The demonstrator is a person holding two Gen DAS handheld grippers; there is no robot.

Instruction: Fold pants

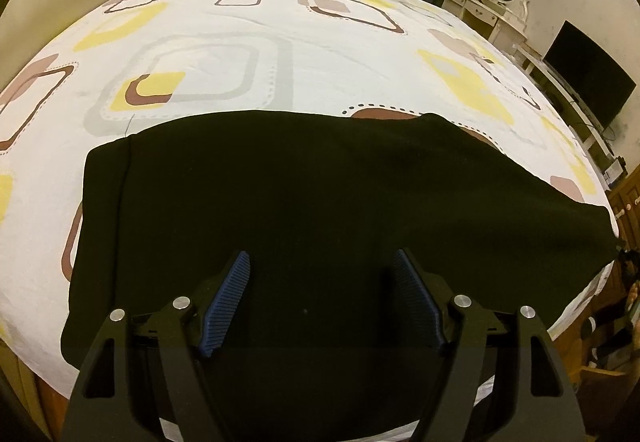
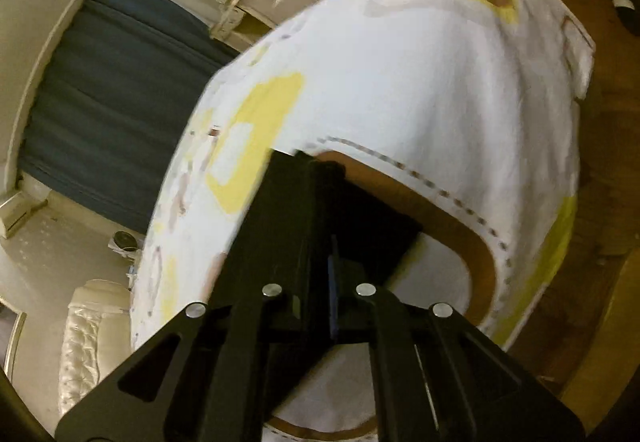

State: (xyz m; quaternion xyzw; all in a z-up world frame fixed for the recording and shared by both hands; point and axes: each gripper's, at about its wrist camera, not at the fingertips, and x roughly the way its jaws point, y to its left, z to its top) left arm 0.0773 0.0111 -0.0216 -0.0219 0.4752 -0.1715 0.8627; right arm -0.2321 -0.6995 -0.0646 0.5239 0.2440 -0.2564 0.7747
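1. Pants (image 1: 304, 181): black, spread flat along the near edge of the bed (image 1: 320, 49).
2. Left gripper (image 1: 322, 278): above the pants, jaws open, holding nothing.
3. Right gripper (image 2: 320, 209): jaws closed on black pants fabric, over the bed's corner.

My right-wrist view is motion-blurred; the pants (image 2: 320, 201) hide my right gripper's (image 2: 320, 177) fingertips.
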